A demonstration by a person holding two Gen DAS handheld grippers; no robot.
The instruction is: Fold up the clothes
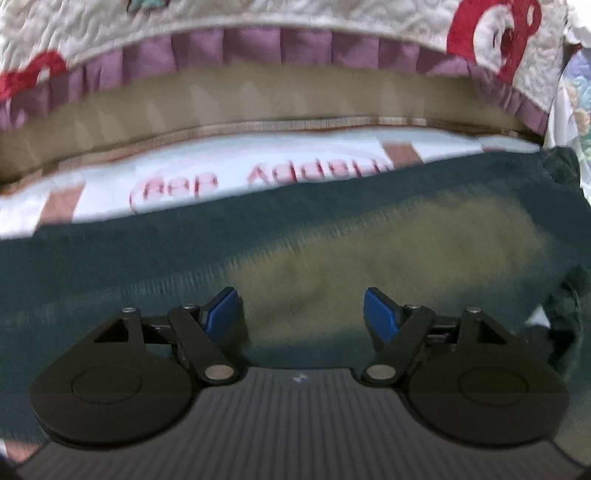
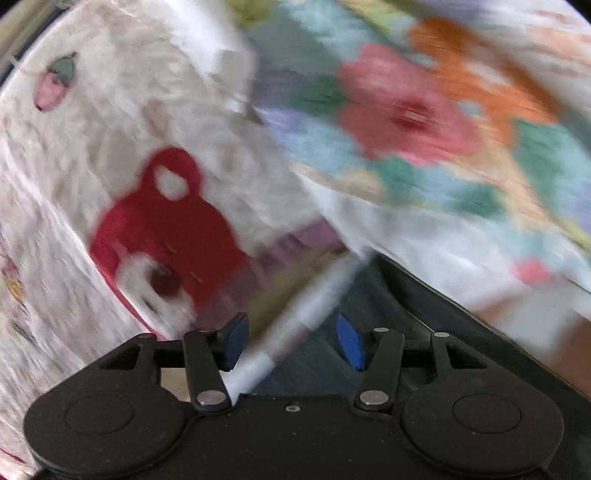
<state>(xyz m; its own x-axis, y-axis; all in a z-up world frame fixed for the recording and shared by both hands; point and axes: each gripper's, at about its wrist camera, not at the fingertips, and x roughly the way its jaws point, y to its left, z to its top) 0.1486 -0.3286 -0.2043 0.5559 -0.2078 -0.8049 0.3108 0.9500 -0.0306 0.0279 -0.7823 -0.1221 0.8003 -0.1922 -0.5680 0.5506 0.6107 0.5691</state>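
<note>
A dark teal garment (image 1: 184, 258) with a faded olive patch lies spread over the bed and fills the lower half of the left wrist view. My left gripper (image 1: 301, 314) hovers low over it, open, with nothing between its blue pads (image 1: 380, 314). The right wrist view is blurred by motion. My right gripper (image 2: 291, 341) is open there too. Dark fabric (image 2: 373, 295) shows under and beyond its fingers. A pale strip (image 2: 317, 302) runs diagonally through the gap, and I cannot tell whether it touches the pads.
Beyond the garment is a white mattress (image 1: 229, 162) with red lettering, then a tan band and a cream quilt (image 1: 295, 14) with a purple frill and red patches. A floral cloth (image 2: 424, 122) and the same quilt (image 2: 129, 147) fill the right wrist view.
</note>
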